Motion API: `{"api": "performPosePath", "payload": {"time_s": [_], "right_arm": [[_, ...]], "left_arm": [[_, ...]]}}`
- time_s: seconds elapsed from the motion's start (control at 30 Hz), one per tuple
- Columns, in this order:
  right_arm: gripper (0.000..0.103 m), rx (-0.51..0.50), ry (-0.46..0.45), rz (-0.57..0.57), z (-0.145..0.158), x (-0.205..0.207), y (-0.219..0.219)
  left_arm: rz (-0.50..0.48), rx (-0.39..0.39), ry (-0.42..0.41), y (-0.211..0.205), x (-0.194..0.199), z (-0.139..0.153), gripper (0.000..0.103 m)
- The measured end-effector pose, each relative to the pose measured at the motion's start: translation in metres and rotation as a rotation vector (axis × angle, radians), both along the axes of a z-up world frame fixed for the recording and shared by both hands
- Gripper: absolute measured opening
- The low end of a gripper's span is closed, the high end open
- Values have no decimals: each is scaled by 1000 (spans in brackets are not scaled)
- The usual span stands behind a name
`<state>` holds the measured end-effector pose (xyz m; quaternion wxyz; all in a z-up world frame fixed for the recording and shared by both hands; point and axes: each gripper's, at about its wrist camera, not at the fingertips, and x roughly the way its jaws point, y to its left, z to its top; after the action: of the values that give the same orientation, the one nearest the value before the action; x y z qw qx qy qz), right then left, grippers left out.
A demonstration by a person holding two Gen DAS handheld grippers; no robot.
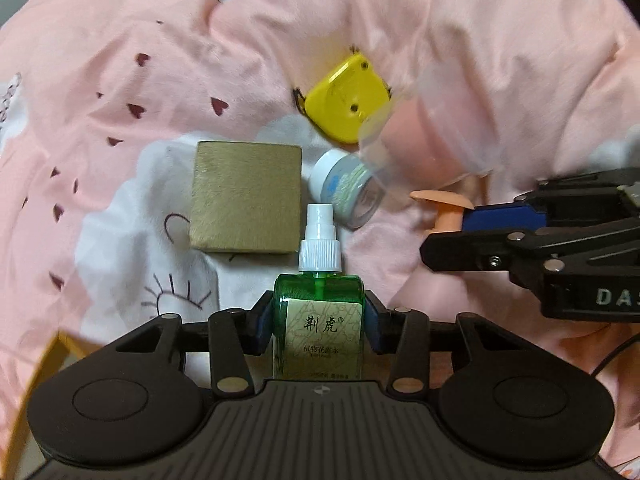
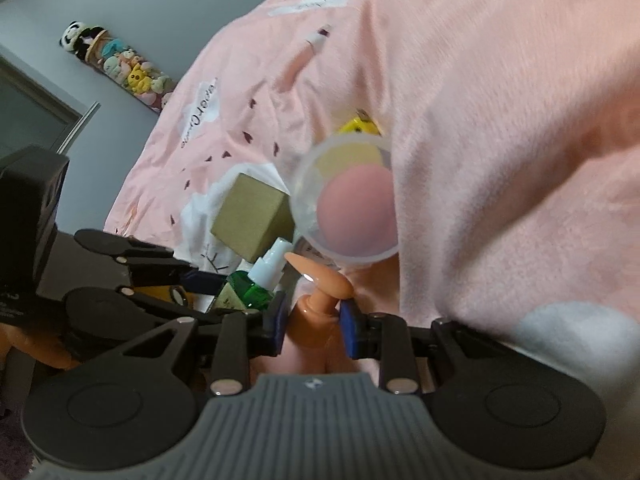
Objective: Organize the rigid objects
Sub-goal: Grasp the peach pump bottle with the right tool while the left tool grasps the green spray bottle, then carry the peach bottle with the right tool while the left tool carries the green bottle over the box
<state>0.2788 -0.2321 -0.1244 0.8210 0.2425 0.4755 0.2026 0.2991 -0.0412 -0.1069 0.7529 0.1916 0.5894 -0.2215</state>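
Left claw: blue pads clamped on the flanks of a green bottle, square glass-like body, paper label, white ribbed spray cap pointing away from the claw. Right claw: pads closed on the neck of a peach pump bottle, glossy plastic, spout jutting forward; a clear round cap hangs blurred just past the spout, and whether it is attached I cannot tell. Step in hand, by my reading: both bottles carried, placement pending. Just ahead of the left claw and to its left, a tan box, flat matte card faces, square edges, lying on the pink quilt. Ahead and slightly right, touching or nearly touching the box's corner region, a small jar, white lid, lying on its side. Farther on, a yellow case, smooth rounded plastic with dark rivets. Quilt is soft, creased, printed with hearts and white clouds: poor footing. Next move likely calls for setting the green bottle beside the box, pressing it into a flat patch so it stands, then parting the pads slowly. Tall narrow bottles may topple on folds.
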Motion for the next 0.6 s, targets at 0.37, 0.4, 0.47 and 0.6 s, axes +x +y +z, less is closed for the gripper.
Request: {"api": "performPosePath", "payload": {"time_s": [0.37,0.4,0.47,0.6], "right_arm": [[24,-97,-149,34,47,-26,6],[24,-103,-159,33,51,-28,6],[24,-113,-183,35,62,-32,5],[24,-118,-240,45,87,-40,9]], "left_arm": [[88,-200,-179,23,-49,63,51],[89,-212,-192,24,-51,71,51],[88,-224,-213,20,-53,82,51],[105,-246,-277,30,-60,103,51]]}}
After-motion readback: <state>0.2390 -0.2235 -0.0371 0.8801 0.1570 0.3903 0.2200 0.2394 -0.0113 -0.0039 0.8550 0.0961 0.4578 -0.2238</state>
